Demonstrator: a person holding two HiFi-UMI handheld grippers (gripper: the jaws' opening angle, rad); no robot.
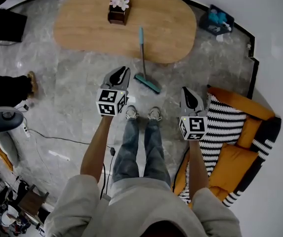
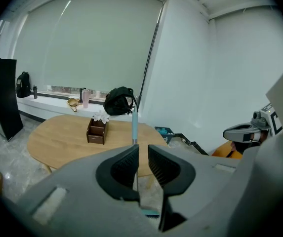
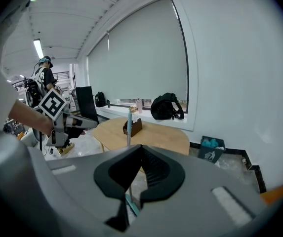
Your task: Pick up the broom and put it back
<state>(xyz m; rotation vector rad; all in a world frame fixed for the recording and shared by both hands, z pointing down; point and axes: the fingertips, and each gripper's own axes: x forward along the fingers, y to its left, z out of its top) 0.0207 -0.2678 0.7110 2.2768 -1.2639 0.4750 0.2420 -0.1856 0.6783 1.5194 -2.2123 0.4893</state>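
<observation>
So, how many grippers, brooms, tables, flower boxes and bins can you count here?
Grippers: 2 (left gripper, right gripper)
Broom: 1
Table: 1
Flower box: 1
Bin: 1
Total: 6

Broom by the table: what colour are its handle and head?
The broom has a teal grip, thin grey shaft and teal head; clearest in the head view.

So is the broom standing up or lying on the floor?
Standing up: the broom has its head on the floor, handle upright at the wooden table's edge.
</observation>
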